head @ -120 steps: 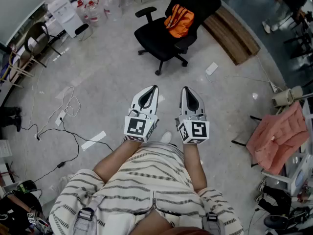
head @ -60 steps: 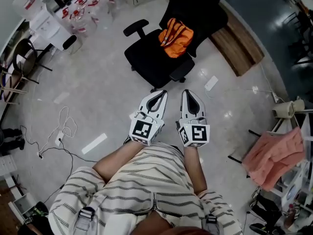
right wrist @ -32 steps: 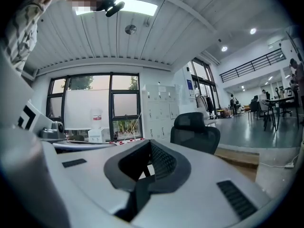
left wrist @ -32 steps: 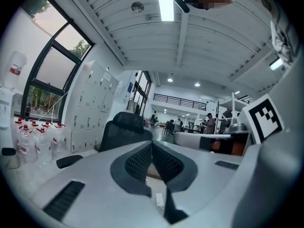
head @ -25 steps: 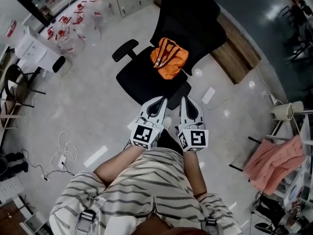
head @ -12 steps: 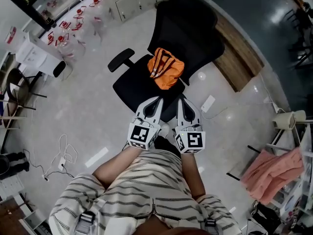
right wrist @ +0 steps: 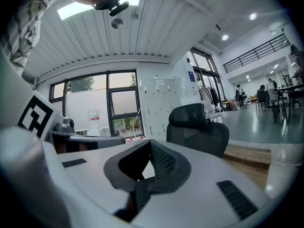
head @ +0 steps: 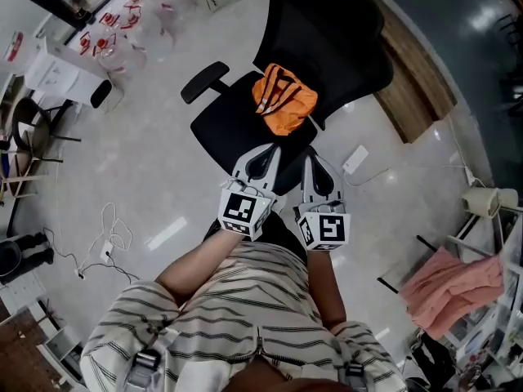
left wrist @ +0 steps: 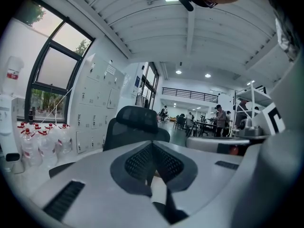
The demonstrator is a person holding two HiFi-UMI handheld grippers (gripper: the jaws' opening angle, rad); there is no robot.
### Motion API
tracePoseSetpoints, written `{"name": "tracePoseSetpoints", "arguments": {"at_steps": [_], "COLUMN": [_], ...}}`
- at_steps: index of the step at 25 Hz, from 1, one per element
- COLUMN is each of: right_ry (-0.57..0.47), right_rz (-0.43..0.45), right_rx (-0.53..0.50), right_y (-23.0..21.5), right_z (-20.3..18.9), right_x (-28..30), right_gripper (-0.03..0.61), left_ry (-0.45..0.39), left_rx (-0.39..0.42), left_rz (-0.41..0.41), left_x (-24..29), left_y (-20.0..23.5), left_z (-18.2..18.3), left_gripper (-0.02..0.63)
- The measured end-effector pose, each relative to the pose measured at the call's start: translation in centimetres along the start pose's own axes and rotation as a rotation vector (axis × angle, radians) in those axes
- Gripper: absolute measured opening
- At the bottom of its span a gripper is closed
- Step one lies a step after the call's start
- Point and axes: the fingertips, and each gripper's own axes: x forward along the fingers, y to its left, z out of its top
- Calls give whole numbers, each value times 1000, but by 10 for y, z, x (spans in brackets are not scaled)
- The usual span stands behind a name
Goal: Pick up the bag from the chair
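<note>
The bag [head: 283,99] is orange and lies on the seat of the black chair [head: 233,125], close against the backrest. It is ahead of both hand-held grippers and a little beyond their tips, not touched by either one.

The left hand-held gripper [head: 264,149] and the right hand-held gripper [head: 310,161] hang side by side over the front edge of the seat. Each has its jaws pressed together with nothing between them. Their own views show only the backrest ahead, so they point too level to meet the bag.

To do this step well, I think one hand-held gripper should open its jaws wide before it goes further. It should then tilt down toward the seat and reach forward until a fold of the soft cloth is well between the pads. The pale stripes on top of the bag may be straps, but from here I cannot tell. If they are, they are the better place to take hold.

The armrest to the left of the left hand-held gripper is well apart and should not disturb the reach.
</note>
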Motion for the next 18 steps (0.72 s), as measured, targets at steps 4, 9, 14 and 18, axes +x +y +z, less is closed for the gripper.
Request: {"name": "tracePoseSetpoints", "arguments": {"at_steps": [4,9,14,18], "right_ry": [26,34,52,67], "right_rz": [-21,-53,-90,-107], "right_rx": [4,10,26,41], "right_y": [4,11,7,5], "right_z": [-14,-22,-33,-43], "right_x": [13,24,36,43], "right_gripper": [12,12,12,12], "left_ry": [36,85,109,124], "left_rx": [-16,-32,-52,-66], "left_rz": [-6,-21,-34,-38], "left_x": [11,26,47,60], "left_y": [17,37,50,58], "left_z": [-13,-32,-43,-52], "left_gripper": [23,25,25,25]}}
